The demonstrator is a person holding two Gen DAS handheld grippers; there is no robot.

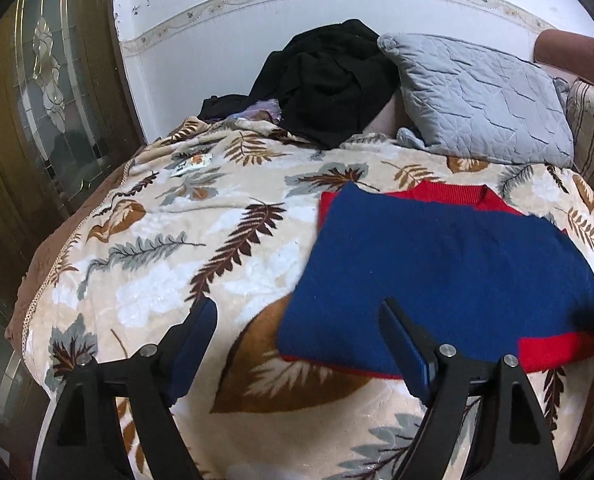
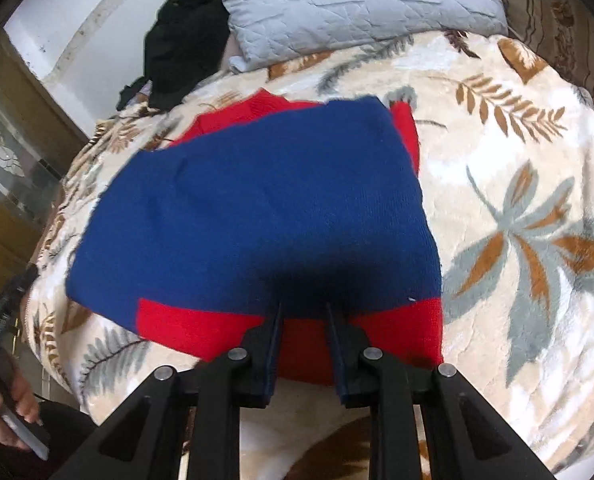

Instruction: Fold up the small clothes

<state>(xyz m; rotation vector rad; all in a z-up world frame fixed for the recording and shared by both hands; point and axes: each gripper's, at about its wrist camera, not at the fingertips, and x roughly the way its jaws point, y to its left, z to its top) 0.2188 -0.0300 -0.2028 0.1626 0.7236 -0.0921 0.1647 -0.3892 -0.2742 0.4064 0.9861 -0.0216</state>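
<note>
A red and blue knitted sweater lies folded on a bed, on top of a cream fleece blanket printed with brown and grey leaves. The blue panel faces up and covers most of the bundle; red shows at the neckline on the far edge, along the right side and in a band along the near hem.

The left tool hangs over the blanket just beside the sweater's near left corner. Its jaws stand wide apart with nothing between them; the left finger is over bare blanket, and the right finger overlaps the blue edge of the sweater in the left wrist view, though contact cannot be told.

The right tool points down at the red hem band. Its jaws are narrow with a small gap, and red knit shows through that gap; whether the pads pinch the fabric cannot be told from this angle.

At the head of the bed a grey quilted pillow leans near the white wall, with a heap of black clothing just beside it on the left. A glass-panelled wooden door stands left of the bed. At the lower left of the right wrist view a hand grips a handle.
</note>
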